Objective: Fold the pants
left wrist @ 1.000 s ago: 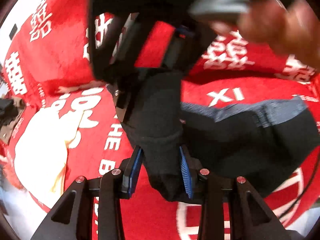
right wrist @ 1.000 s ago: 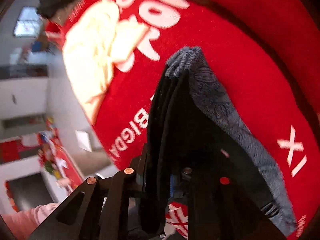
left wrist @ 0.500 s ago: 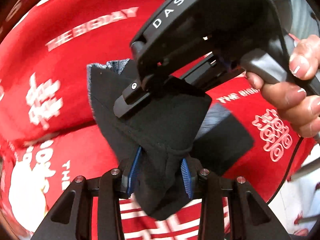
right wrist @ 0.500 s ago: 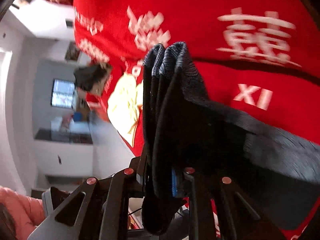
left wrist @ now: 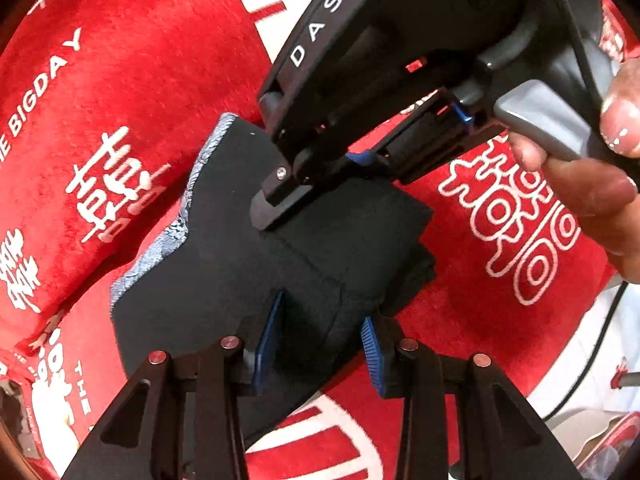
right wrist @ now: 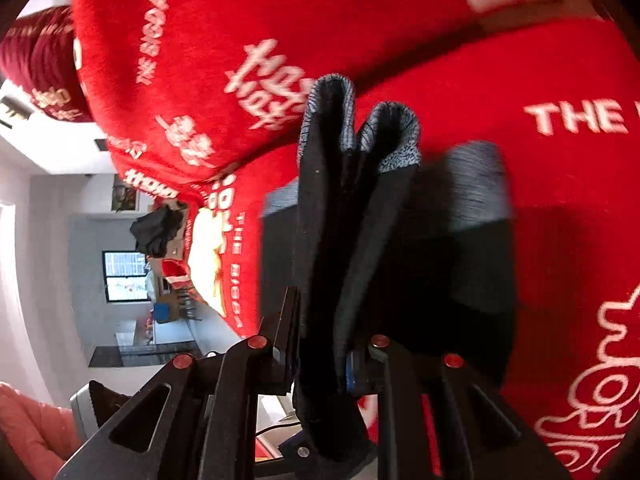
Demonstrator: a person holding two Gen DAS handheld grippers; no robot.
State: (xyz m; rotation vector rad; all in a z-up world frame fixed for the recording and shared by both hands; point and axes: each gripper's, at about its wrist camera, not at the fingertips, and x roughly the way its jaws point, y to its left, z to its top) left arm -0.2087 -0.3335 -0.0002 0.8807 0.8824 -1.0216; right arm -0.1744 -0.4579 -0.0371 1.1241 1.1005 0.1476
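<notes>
My left gripper (left wrist: 320, 340) is clamped on a thick bunch of the black pants (left wrist: 224, 280), its blue pads (left wrist: 269, 336) pressing the cloth from both sides; the folded pants hang just above the red blanket (left wrist: 120, 80) with white lettering. Their grey inner lining (left wrist: 192, 200) shows along the far edge. Further right, my right gripper (left wrist: 316, 176) pinches the upper edge of the same pants, with my hand (left wrist: 592, 184) around its handle. In its own camera, several folded layers (right wrist: 344, 240) stand squeezed between its fingers.
</notes>
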